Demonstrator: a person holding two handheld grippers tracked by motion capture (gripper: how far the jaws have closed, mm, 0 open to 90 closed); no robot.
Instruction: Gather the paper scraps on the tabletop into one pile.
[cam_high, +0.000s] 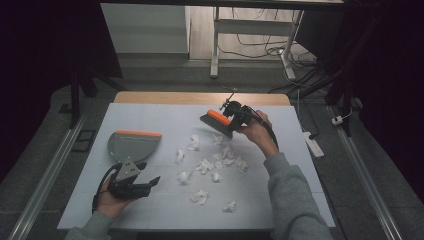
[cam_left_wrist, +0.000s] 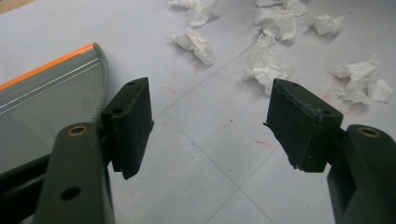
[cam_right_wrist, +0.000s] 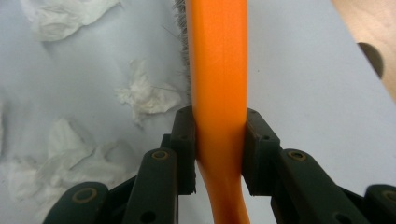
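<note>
Many crumpled tissue scraps (cam_high: 216, 165) lie just beneath my right gripper (cam_high: 239, 119), clenched on the brush's (cam_high: 218, 122) stiff orange handle. They look feather-light, likely to scatter. My left gripper (cam_high: 131, 181) gapes empty beside the dustpan (cam_high: 131, 145).

We see a pale grey rectangular table (cam_high: 150, 205) with a bare wooden strip along its far edge; on it lie a grey plastic dustpan with an orange lip (cam_high: 131, 143) and scattered crumpled white paper scraps (cam_high: 205, 165)
</note>
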